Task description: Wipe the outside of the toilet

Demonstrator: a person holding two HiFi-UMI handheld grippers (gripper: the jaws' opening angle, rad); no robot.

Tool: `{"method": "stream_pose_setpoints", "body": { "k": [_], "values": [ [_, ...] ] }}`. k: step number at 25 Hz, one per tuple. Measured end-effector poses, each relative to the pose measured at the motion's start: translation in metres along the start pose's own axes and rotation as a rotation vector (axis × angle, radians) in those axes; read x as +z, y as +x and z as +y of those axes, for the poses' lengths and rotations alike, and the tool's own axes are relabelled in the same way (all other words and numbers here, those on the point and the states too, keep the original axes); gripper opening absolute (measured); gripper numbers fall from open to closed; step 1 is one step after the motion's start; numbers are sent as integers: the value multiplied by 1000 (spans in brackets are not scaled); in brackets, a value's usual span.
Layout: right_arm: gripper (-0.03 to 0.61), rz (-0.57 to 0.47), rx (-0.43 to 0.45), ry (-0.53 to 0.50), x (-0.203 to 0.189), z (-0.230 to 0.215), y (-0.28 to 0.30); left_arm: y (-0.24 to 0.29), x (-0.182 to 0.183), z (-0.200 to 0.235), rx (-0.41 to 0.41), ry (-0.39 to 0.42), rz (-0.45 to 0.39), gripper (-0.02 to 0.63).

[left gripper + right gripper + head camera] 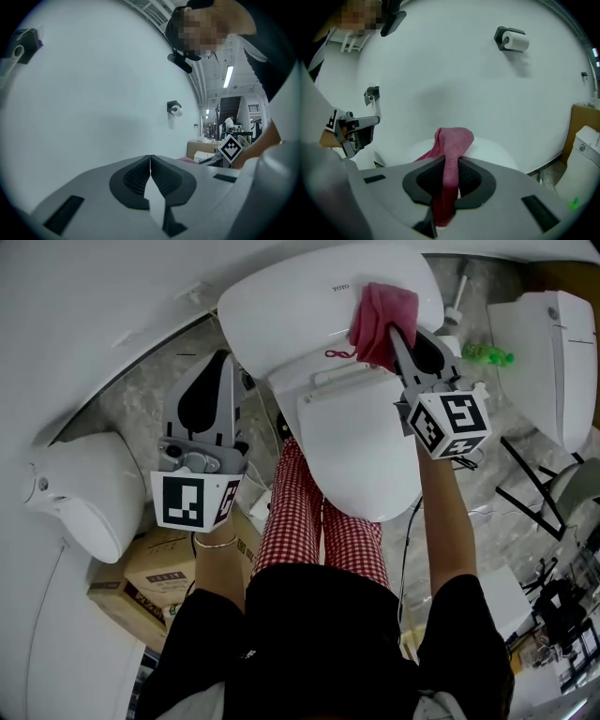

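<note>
Grey stone floor and a curved white wall close in the toilet point(281, 306), which stands between the person's arms with other white fixtures to either side and cardboard boxes point(155, 568) low on the left. The right gripper point(398, 338) has its fingers clamped on a pink cloth point(382, 310), whose bunched end lies on the right part of the tank lid. Whether it presses or only rests there is hard to tell. The left gripper point(223, 362) hangs to the left of the tank over the floor, its fingers shut tip to tip on nothing.

The step in hand looks like wiping the tank lid, with most of the outside probably left to do. The next move likely calls for a firm sweep leftward across the lid, then down the tank's sides and the bowl — keeping the cloth flat enough to make contact.
</note>
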State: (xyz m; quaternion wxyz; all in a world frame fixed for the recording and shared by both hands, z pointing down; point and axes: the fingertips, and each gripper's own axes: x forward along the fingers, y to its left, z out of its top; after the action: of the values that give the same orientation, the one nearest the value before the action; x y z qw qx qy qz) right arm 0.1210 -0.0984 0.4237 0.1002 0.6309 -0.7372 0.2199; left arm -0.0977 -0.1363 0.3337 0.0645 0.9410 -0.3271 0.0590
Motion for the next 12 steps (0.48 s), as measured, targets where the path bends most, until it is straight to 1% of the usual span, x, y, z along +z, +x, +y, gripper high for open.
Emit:
{"method": "stream_pose_setpoints", "body": {
  "k": [5, 12],
  "values": [
    [63, 8, -57, 3, -7, -29, -11, 1, -5, -7, 9, -3, -2, 11],
    [63, 26, -81, -17, -16, -58, -21, -6, -4, -22, 39, 6, -4, 11]
  ]
}}
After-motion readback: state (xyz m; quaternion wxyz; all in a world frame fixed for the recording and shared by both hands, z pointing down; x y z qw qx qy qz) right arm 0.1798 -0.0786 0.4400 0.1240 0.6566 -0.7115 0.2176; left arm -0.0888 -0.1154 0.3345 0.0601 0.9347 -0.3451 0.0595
